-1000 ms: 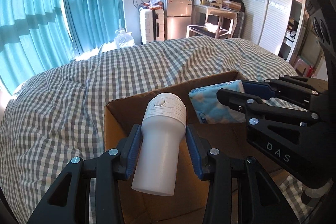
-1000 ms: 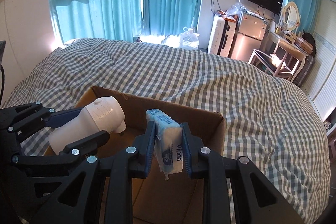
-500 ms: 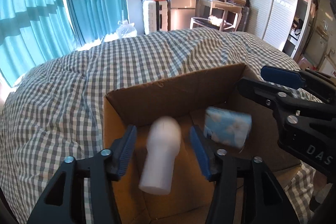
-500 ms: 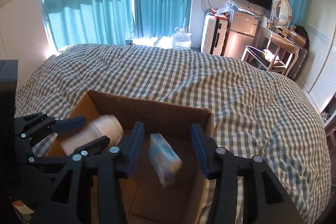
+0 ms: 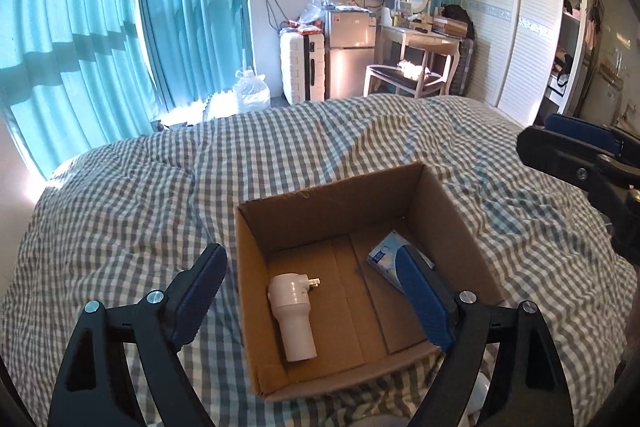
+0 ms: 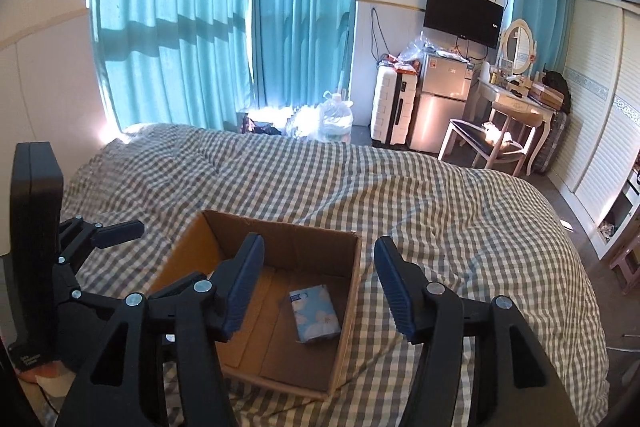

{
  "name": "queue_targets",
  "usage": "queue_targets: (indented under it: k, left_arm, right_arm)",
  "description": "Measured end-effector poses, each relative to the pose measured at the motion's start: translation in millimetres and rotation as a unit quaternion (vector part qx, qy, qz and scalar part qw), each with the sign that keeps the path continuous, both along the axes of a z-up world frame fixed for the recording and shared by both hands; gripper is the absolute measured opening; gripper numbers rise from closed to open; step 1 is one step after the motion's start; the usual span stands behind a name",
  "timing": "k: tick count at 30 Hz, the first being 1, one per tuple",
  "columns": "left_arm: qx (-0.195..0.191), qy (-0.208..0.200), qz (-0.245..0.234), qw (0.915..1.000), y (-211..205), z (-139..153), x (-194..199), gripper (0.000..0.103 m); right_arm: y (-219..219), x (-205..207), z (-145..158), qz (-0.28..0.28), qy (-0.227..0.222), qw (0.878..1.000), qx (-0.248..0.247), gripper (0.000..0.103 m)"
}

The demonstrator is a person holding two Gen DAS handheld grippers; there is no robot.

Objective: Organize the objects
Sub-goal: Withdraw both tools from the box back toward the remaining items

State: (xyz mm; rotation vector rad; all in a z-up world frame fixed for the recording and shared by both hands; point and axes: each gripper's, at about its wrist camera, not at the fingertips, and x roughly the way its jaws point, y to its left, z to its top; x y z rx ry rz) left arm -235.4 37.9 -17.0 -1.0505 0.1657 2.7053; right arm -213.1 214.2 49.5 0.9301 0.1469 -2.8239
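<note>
Inside box [image 5: 448, 203]: bottle [image 5: 293, 315], tissues [image 6: 314, 313].

In the left wrist view the left tool's [image 5: 314, 297] right finger covers the near corner of the tissue pack [image 5: 386, 257], and its print is too small to read. The right tool [image 5: 580, 167] is cut off by the frame's right edge there. From the right wrist view, the right tool's [image 6: 320, 287] left finger blocks the left side of the cardboard box [image 6: 344, 311], so the white bottle [image 5: 294, 311] can't be seen there at all.
</note>
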Motion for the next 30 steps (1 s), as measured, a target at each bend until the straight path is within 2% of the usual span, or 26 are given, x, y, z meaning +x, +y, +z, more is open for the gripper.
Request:
queue_targets:
  k: [5,10,17,22,27,30]
  left_arm:
    - [-0.002,0.031,0.012,0.9994,-5.3,41.1,30.9,0.089]
    - [0.005,0.035,0.023,0.9991,-13.3,70.3,63.3,0.089]
    - [0.003,0.037,0.036,0.9986,-26.3,84.6,107.0,0.089]
    - [-0.002,0.027,0.049,0.9985,-27.6,72.1,131.9,0.089]
    - [-0.034,0.016,0.071,0.9968,-23.6,36.5,155.7,0.089]
    - [-0.027,0.005,0.071,0.9971,-22.5,11.4,164.7,0.09]
  right_arm:
    - [10.7,36.0,33.9,0.004,0.015,1.0,-0.017,0.057]
    - [12.8,78.5,63.4,0.015,0.038,0.999,-0.014,0.058]
    - [7.0,126.7,74.3,0.034,0.048,0.998,-0.006,0.058]
    - [4.4,150.4,59.3,0.041,0.041,0.998,-0.004,0.064]
    - [-0.1,162.8,24.0,0.042,0.014,0.999,-0.005,0.066]
    - [-1.0,167.3,-6.7,0.037,-0.003,0.999,0.005,0.077]
